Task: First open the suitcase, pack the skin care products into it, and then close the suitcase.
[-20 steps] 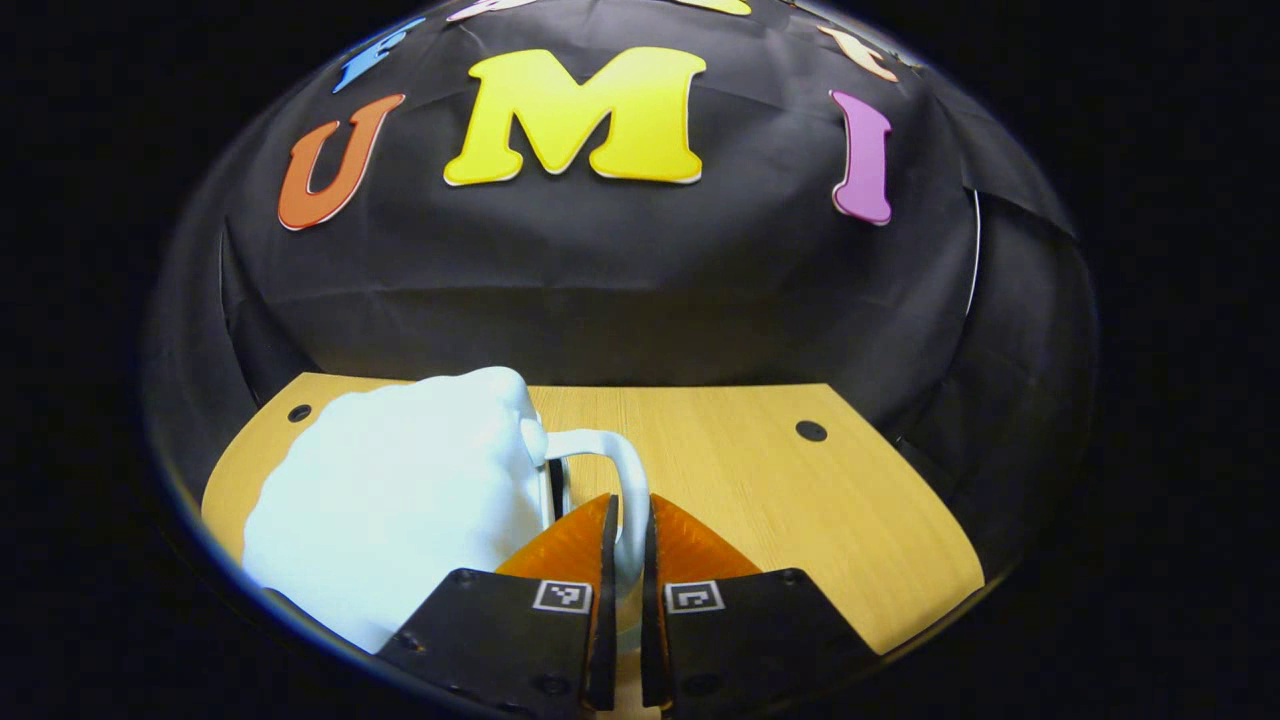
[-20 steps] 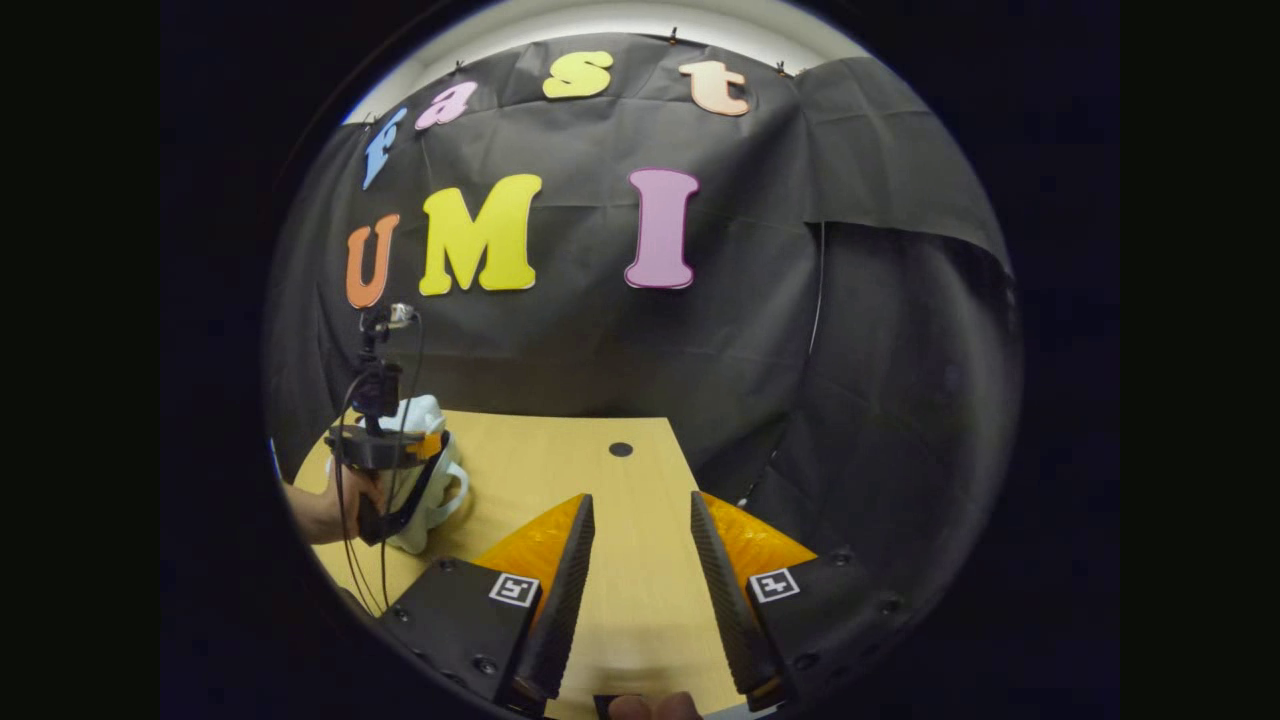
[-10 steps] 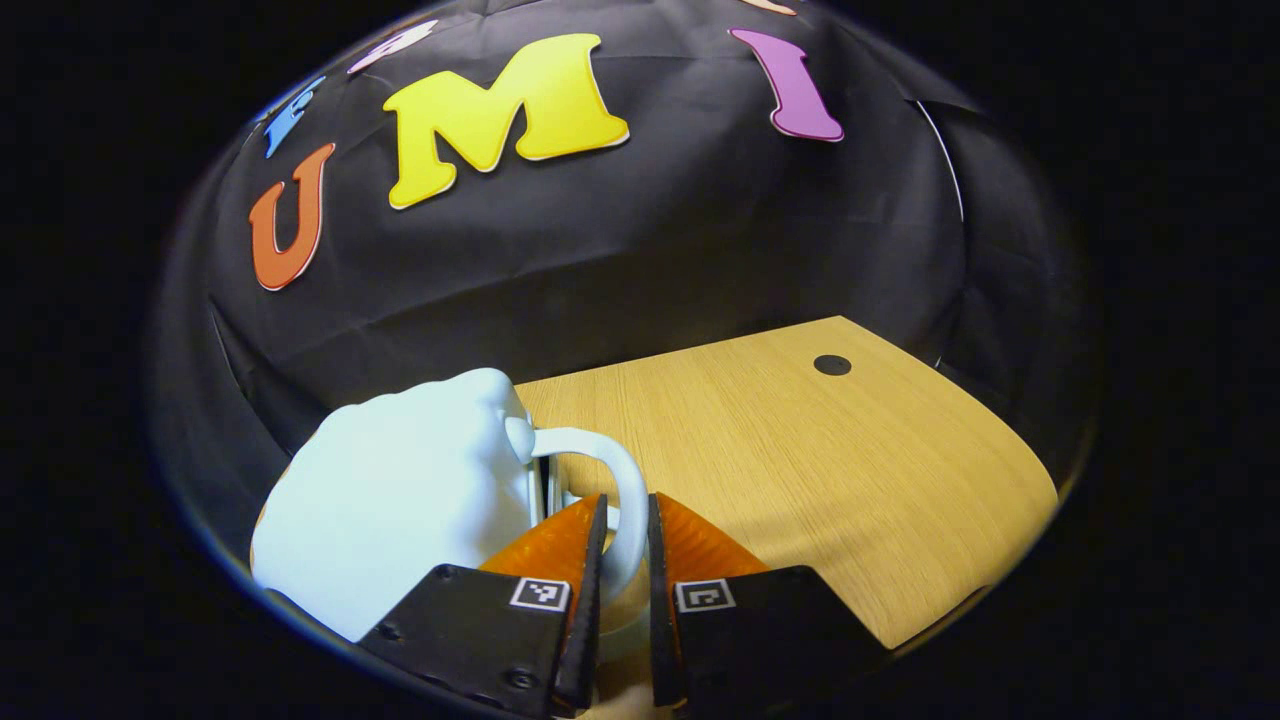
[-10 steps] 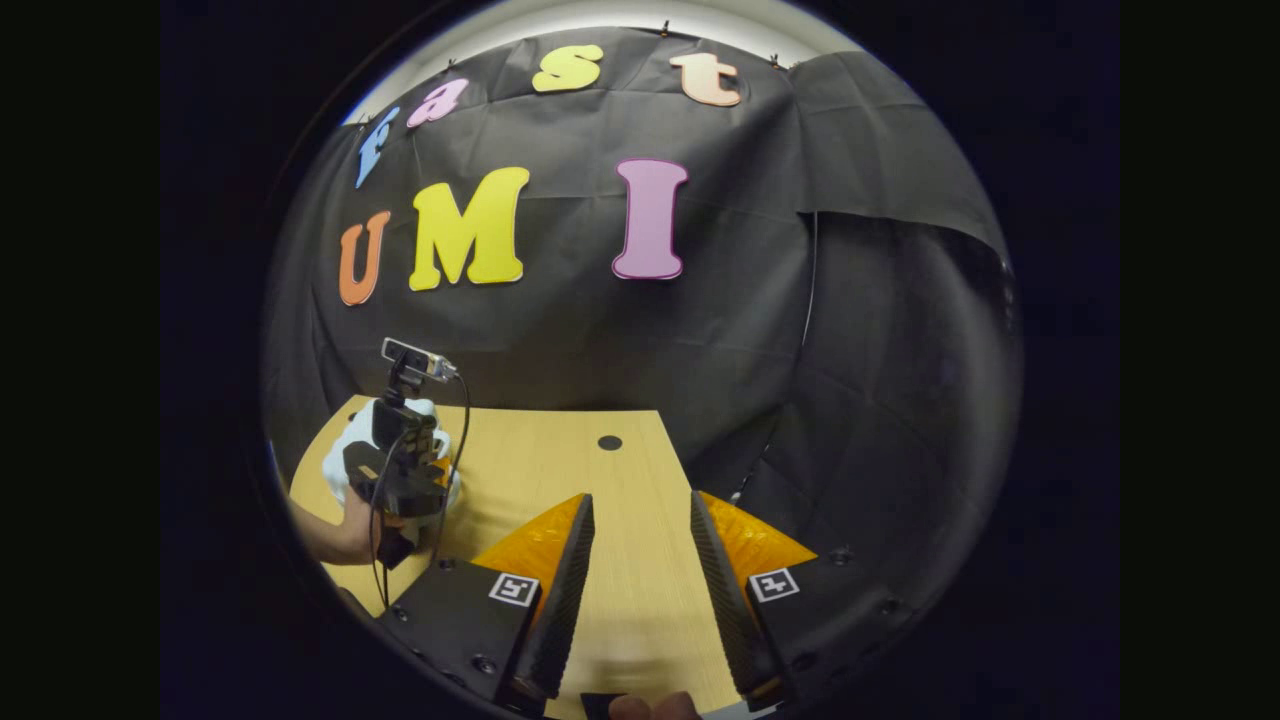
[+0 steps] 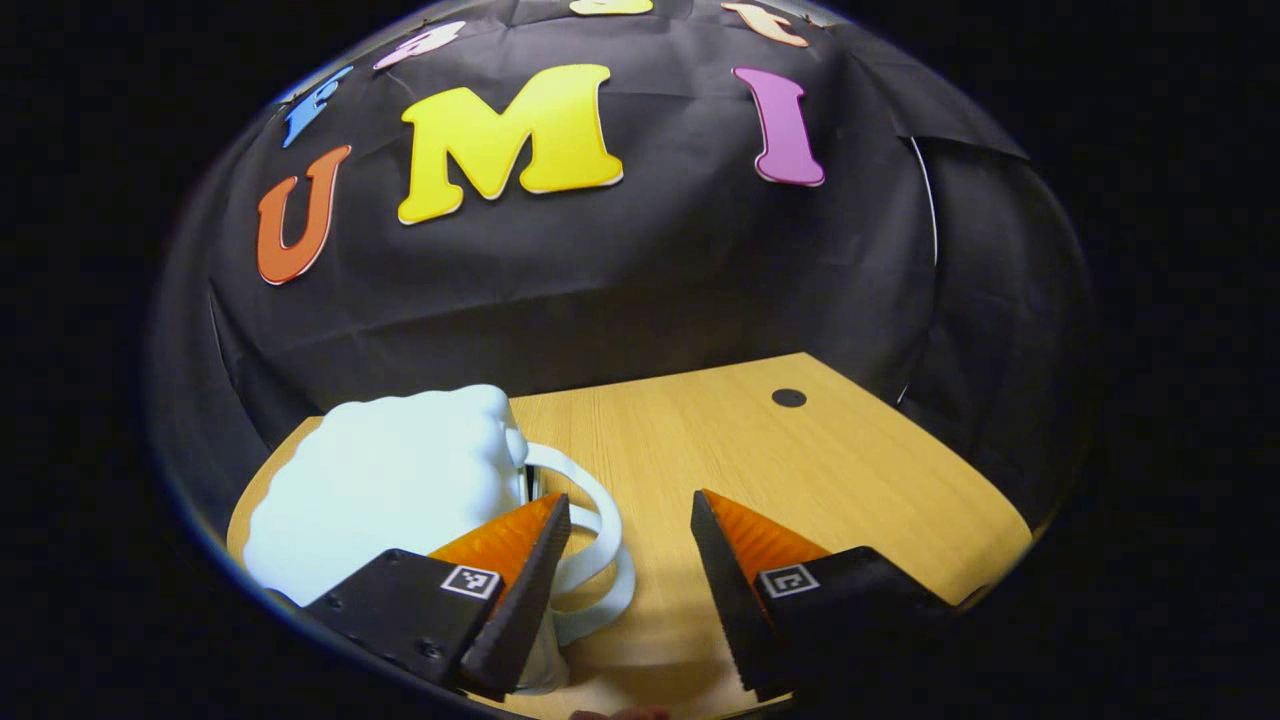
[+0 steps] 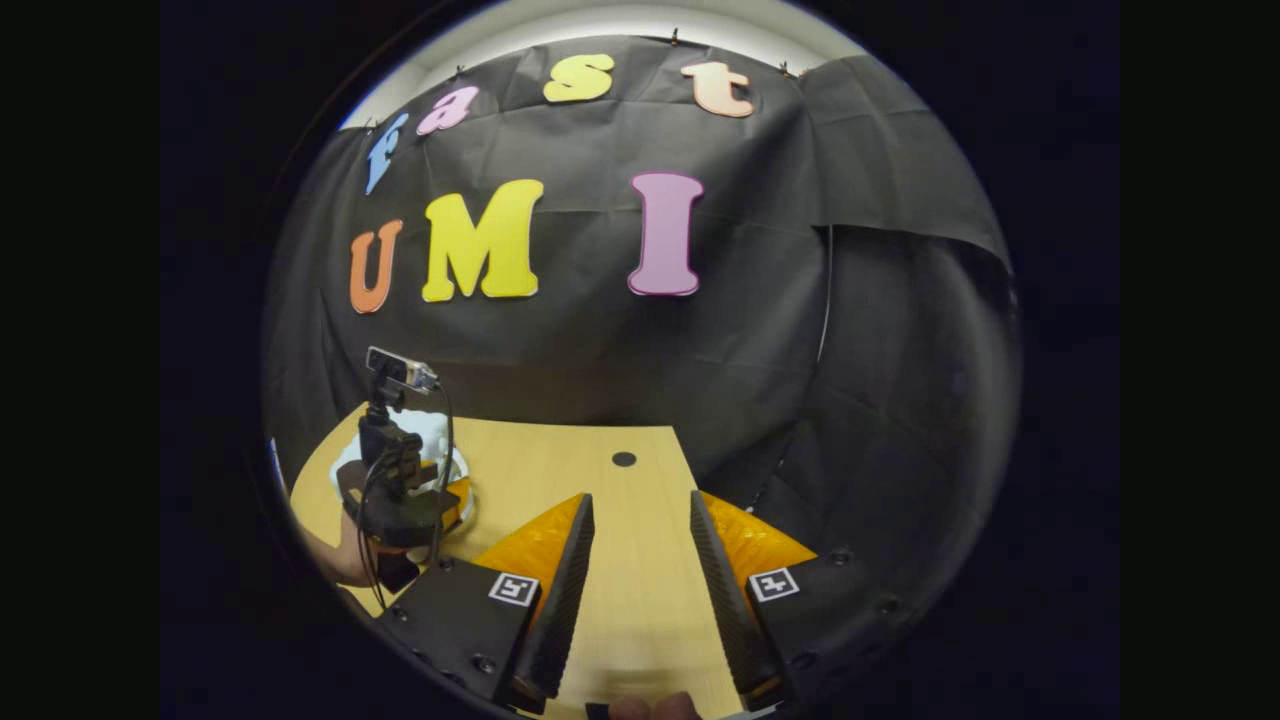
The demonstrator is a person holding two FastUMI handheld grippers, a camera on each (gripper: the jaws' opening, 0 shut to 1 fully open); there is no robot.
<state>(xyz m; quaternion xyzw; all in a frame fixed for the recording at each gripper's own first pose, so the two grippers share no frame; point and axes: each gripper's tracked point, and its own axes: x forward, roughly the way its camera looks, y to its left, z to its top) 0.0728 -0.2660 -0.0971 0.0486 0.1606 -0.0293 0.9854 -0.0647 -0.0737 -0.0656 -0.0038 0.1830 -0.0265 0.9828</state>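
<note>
In the left gripper view, the left gripper (image 5: 625,560) is at the bottom with its two fingers spread wide apart and nothing between them but bare wood. A pale blue-white suitcase (image 5: 385,490), small and with a bumpy, rounded shell, stands on the wooden table (image 5: 800,470) to the left of the jaws. Its white loop handle (image 5: 590,540) curves out from the case's right side and lies just beside the inner edge of the left-hand finger, partly behind it; whether it touches that finger cannot be told. The right-hand finger stands well apart from the handle. Each finger carries a small square black-and-white marker (image 5: 470,580) near its base; these are coded patterns, not words. No brand or readable label shows on the suitcase. A small dark round hole (image 5: 789,398) sits in the table, far ahead and to the right of the jaws.

In the right gripper view, the right gripper (image 6: 640,570) is also at the bottom, fingers apart, holding nothing, with bare table between them. Far off to the left of these jaws, a hand (image 6: 345,555) holds the left gripper, which has a small camera (image 6: 400,368) on a post and dangling cables. The suitcase shows partly behind it, near the table's left edge.
</note>
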